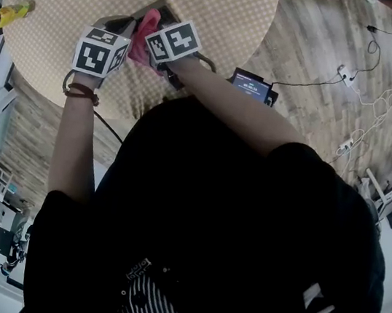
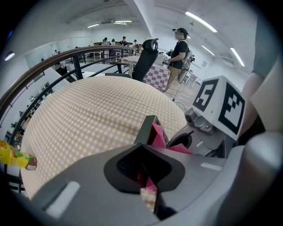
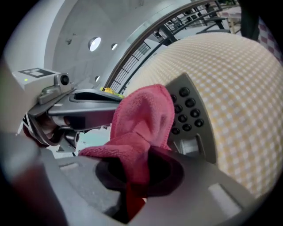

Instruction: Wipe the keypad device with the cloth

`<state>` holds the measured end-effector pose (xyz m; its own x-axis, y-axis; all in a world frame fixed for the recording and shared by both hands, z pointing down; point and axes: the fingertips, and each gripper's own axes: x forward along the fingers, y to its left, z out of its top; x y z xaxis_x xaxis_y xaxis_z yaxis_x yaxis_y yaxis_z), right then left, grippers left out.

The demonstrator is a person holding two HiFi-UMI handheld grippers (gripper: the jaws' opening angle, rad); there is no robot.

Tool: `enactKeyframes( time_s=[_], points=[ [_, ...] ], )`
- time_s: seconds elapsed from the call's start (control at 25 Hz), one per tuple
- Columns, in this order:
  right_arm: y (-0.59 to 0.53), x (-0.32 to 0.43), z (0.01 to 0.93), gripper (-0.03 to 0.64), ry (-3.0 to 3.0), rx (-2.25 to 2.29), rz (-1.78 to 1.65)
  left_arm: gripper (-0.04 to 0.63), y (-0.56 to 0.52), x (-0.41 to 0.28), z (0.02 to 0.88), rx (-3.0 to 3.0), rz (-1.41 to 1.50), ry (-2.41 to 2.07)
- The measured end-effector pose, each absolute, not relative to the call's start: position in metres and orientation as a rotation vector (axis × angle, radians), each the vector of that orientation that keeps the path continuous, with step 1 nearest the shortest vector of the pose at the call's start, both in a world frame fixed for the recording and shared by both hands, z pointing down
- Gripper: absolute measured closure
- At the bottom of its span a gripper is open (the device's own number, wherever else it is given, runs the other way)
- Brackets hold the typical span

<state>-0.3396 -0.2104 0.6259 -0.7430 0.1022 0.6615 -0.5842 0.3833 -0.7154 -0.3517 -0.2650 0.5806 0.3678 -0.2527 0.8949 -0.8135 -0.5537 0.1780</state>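
The pink cloth [image 3: 141, 119] hides half of the keypad device [image 3: 191, 112], and the picture's edge crops the yellow bottle [image 2: 15, 158].

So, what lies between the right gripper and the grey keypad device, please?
The pink terry cloth, pinched in the right gripper, drapes over the grey keypad device; the right gripper view shows it.

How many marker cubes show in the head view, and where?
2. One cube on the left gripper, holding the keypad device; one on the right gripper, holding the pink cloth. None seems hidden.
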Motion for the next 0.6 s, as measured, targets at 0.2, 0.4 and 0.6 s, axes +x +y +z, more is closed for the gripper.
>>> enactKeyframes(
  time_s=[0.2,0.4,0.6],
  points=[
    [-0.189,-0.328,0.650,0.554,-1.916,0.414,1.451,0.594,-0.263,-0.353,0.580,2.008,1.163,-0.934],
    [-0.186,-0.326,0.654,0.554,-1.905,0.406,1.396,0.594,-0.264,-0.352,0.580,2.025,1.163,-0.986],
    [-0.187,-0.335,0.622,0.554,-1.985,0.369,1.382,0.594,-0.261,-0.361,0.580,1.991,1.007,-1.067]
  ],
)
